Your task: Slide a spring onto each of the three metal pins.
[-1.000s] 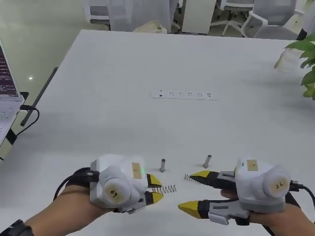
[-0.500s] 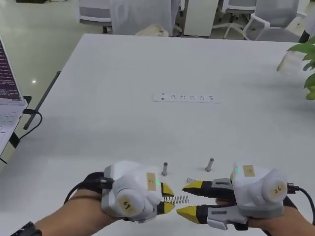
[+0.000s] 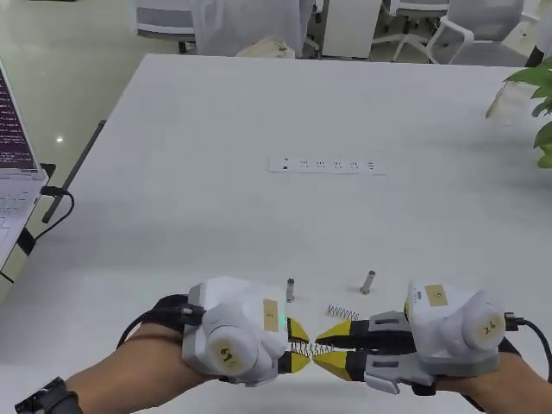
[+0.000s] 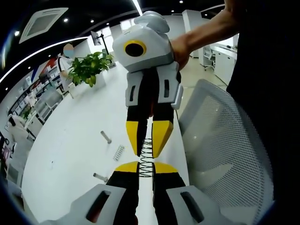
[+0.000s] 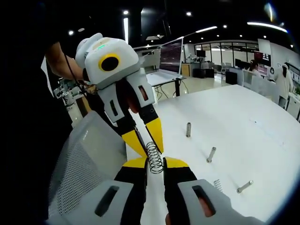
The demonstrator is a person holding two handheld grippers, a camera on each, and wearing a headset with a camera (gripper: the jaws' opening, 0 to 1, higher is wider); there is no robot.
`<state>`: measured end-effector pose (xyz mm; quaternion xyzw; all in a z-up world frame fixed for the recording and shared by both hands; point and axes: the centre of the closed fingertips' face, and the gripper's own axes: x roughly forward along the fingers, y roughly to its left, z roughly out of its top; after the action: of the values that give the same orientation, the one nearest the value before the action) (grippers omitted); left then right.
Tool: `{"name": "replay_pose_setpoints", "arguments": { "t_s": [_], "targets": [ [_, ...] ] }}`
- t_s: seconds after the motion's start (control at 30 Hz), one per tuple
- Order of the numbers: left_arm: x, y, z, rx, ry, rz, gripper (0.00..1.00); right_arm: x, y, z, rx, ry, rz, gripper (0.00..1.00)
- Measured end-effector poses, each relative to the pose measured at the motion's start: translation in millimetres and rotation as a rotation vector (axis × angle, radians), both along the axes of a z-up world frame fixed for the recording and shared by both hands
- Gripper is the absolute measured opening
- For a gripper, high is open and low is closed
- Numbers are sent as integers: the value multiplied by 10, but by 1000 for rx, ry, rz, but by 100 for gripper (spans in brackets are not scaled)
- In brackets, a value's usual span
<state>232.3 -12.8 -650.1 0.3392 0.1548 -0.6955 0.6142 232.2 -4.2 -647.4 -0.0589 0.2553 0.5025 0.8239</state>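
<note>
A small steel spring (image 3: 307, 348) hangs just above the table's front edge, one end in each gripper. My left gripper (image 3: 295, 349) is shut on its left end and my right gripper (image 3: 321, 343) is shut on its right end, yellow tips almost touching. In the left gripper view the spring (image 4: 146, 157) runs from my own jaws to the right gripper (image 4: 150, 140). A short pin (image 3: 291, 290) stands upright just behind them. A second pin (image 3: 367, 281) leans to the right of it. A loose spring (image 3: 342, 312) lies between them. A third upright pin (image 5: 188, 129) looks ribbed.
A white power strip (image 3: 326, 165) lies flat mid-table. An open laptop (image 3: 13, 147) with a cable sits off the left edge. Green plant leaves (image 3: 539, 103) reach in at the far right. Office chairs stand beyond the table's far edge.
My right gripper has moved left and gone from wide open to shut on the spring's free end. My left gripper has shifted right, still holding the spring.
</note>
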Motion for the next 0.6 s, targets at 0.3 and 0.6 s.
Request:
{"name": "replay_pose_setpoints", "arguments": {
  "t_s": [0.3,0.6],
  "targets": [
    [-10,-5,-29,6,-5,-8,2,-24,14,-14,-12,3,12,9],
    [-72,11,-116,37,-16,-50,3,-78,38,-56,-44,7,44,8]
  ]
}}
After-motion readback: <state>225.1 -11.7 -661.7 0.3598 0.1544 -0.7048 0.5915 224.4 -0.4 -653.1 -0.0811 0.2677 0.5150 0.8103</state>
